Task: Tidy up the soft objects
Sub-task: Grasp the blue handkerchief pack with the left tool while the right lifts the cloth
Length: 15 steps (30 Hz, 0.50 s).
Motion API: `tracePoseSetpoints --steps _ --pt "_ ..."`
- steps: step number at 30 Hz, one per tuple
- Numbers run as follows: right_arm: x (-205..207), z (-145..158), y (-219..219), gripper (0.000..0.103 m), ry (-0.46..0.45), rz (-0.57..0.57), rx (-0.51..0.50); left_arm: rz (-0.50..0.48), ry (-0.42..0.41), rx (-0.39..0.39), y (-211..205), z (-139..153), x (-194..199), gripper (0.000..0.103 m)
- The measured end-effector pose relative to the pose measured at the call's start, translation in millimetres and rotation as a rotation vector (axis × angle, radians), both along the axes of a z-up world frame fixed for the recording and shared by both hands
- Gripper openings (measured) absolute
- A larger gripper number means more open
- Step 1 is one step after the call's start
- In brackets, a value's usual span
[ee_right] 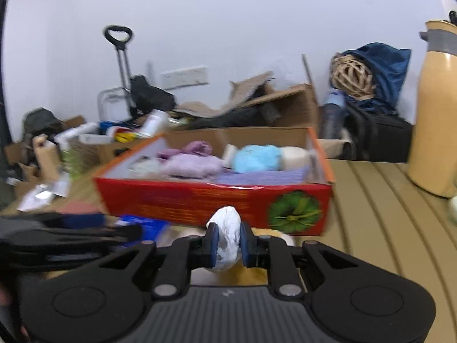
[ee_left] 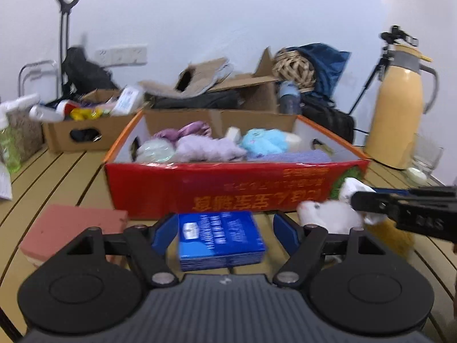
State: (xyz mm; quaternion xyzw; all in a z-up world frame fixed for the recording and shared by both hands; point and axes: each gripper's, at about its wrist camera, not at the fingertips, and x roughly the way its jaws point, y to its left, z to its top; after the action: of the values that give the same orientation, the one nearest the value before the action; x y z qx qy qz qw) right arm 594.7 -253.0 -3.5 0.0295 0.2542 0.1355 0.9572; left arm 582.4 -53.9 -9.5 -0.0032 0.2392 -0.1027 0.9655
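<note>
Before the red box (ee_right: 182,200), right tool (ee_right: 227,243) pinching white cloth (ee_right: 225,228), left tool (ee_left: 222,233) spread around blue pack (ee_left: 220,237).

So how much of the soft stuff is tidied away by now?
Done: purple cloths and a fluffy blue toy already lie in the red cardboard box. In hand: the right gripper pinches a white plush toy. Left: the open left gripper straddles a blue packet; a pink block waits.

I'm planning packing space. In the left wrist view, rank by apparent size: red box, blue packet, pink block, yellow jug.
1. red box
2. yellow jug
3. blue packet and pink block: alike, and nearness makes it unsure.
</note>
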Motion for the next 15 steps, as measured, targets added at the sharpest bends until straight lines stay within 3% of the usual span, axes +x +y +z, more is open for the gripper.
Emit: tracePoseSetpoints --steps 4,7,11,15 --pt "-5.5 -1.6 -11.4 0.016 -0.038 -0.074 -0.083 -0.067 -0.003 0.005 -11.6 -1.3 -9.5 0.076" --pt "-8.5 0.3 -18.4 0.016 -0.039 -0.074 -0.057 -0.074 0.018 -0.003 -12.4 -3.9 -13.3 0.076" --pt "-14.4 11.1 -11.5 0.016 -0.069 0.031 0.008 0.016 -0.011 -0.002 -1.1 2.9 -8.2 0.083" --pt "-4.2 9.0 -0.3 0.016 -0.015 0.097 0.060 0.078 0.077 0.035 4.3 -9.0 18.5 0.084"
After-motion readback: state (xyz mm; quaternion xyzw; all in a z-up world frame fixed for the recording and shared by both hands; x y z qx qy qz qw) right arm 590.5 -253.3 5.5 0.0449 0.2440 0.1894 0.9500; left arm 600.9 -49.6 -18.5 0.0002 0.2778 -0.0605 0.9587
